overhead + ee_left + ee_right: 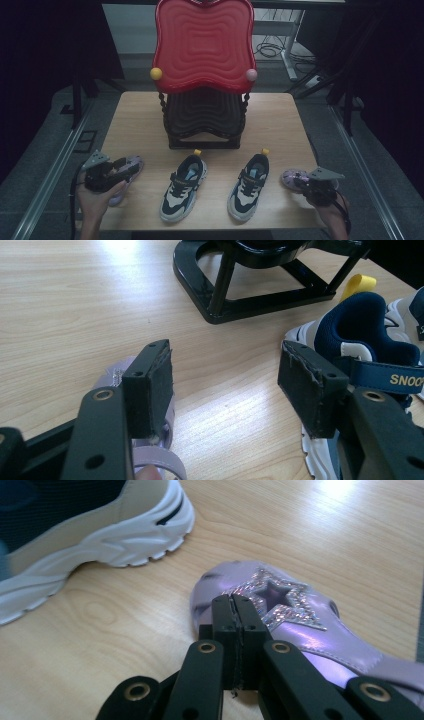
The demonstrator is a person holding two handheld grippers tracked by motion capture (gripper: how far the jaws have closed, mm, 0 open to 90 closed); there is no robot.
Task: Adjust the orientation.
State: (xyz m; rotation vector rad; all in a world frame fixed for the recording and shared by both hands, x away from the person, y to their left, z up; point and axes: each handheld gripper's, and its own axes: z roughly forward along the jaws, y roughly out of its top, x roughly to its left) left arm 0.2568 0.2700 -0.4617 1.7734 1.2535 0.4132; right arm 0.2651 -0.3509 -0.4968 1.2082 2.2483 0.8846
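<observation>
Purple shoes sit at the two near corners of the table (140, 125), one (127, 172) under my left gripper (117, 172), the other (295, 179) under my right gripper (312, 187). Between them stand two navy sneakers (184, 187) (249, 186), toes toward me, in front of a black rack (205, 125) with a red tray (202, 45) on top.

In the right gripper view my right jaws are pressed flat together with nothing between them, their tips hanging just over the sequin star (272, 600) on the toe of the right purple shoe (300, 630). That shoe's long axis runs away from the tips toward the lower right of that view, so the heel lies back under my hand; I'd have to spread the jaws and drop across the upper to take it.

In the left gripper view my left jaws are spread wide over bare wood. The left purple shoe (150, 460) lies below and just beside one pad (160, 390); I think they touch, though it's mostly hidden there. A navy heel (365, 325) sits beside the other pad (305, 385). Each hand is nearest its own purple shoe.
</observation>
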